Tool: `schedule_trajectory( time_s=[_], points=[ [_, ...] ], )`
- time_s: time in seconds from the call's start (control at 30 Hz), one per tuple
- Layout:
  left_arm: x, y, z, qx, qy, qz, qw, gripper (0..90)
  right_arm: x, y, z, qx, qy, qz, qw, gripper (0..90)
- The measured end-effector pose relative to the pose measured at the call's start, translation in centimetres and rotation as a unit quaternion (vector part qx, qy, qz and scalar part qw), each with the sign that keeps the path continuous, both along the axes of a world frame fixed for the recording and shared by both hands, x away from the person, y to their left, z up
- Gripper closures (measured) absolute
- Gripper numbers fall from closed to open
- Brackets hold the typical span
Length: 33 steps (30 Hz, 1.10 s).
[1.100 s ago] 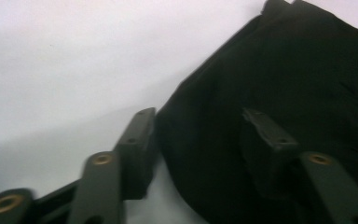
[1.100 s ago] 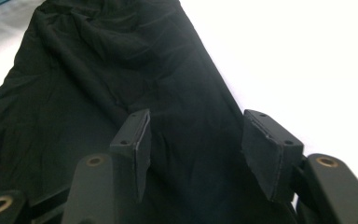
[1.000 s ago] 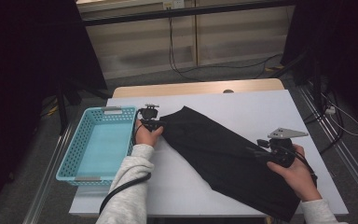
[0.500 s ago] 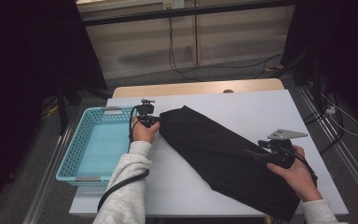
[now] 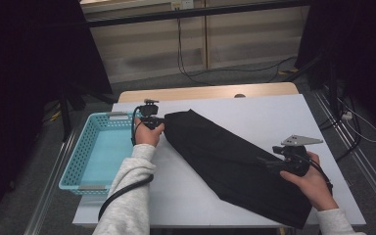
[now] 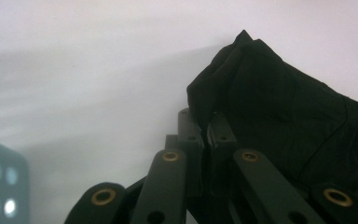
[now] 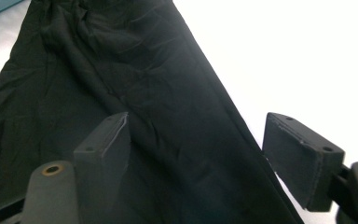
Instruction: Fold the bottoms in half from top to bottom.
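A long black cloth lies slantwise across the white table, from the far left to the near right. My left gripper is at the cloth's far-left corner. In the left gripper view the jaws are shut on a fold of the cloth, which bunches up at the tips. My right gripper rests over the cloth's near-right part. Its jaws have just been opening and stand wide apart, with the cloth flat beneath them and not pinched.
A light blue plastic basket stands at the table's left edge, just beside the left hand. Bare white table stretches behind the cloth and in front of it at the left. Cables lie on the floor beyond the table.
The left hand has shifted slightly up and towards the basket, taking the cloth's corner with it. The right hand has stayed in place.
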<state>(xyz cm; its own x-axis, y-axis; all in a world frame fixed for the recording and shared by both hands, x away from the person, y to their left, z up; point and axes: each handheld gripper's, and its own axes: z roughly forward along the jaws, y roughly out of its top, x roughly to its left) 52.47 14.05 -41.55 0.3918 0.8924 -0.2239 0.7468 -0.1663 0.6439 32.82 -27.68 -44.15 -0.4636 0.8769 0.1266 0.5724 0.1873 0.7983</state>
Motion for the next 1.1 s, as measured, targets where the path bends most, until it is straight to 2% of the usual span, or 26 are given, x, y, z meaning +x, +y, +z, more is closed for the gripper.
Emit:
schedule_trajectory(
  time_s=[0.23, 0.7, 1.1],
  points=[
    [0.0, 0.9, 1.1, 0.003, -0.002, 0.004, 1.0, 86.6, 0.1, 0.0, 0.1, 0.003, -0.002, -0.001, 1.0, 19.3],
    [-0.4, 1.1, 1.9, 0.004, -0.005, 0.003, 1.0, 86.7, 0.5, 0.4, 0.2, 0.009, -0.003, 0.006, 0.9999, 16.6],
    [-0.5, 0.9, 3.1, 0.009, -0.012, -0.001, 0.9999, 86.8, 0.7, 0.0, 0.5, 0.015, -0.007, -0.004, 0.9999, 15.8]
  ],
)
